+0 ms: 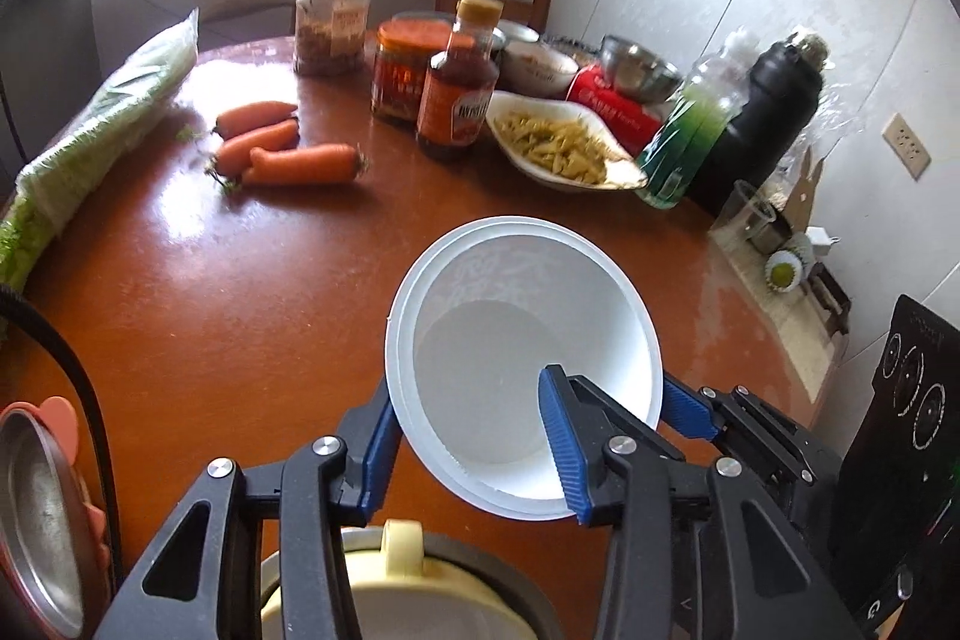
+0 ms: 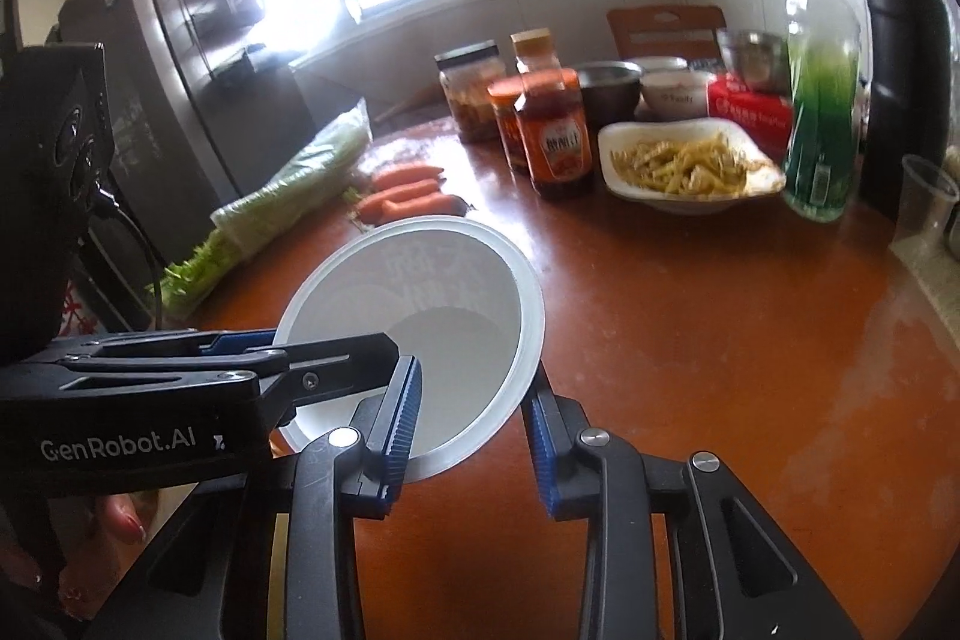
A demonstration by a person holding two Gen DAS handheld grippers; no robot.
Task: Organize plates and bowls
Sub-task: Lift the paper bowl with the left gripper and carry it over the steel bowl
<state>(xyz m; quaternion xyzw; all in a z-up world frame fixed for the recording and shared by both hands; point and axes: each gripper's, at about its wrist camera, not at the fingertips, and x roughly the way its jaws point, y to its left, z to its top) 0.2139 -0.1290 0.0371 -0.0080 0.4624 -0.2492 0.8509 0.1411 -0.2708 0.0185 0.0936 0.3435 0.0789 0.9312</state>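
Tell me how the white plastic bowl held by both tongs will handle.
The white bowl looks thin-walled and translucent, so it is probably light and flexes under pinch. It seems to be two nested bowls, judging by the doubled rim, and they may slip apart. The left tongs and right tongs each straddle its rim.

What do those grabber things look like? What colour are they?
Both grippers are black plastic. The left gripper and right gripper each have two blue ribbed pads and shiny silver bolts. The left one has white "GenRobot.AI" lettering and a black cable.
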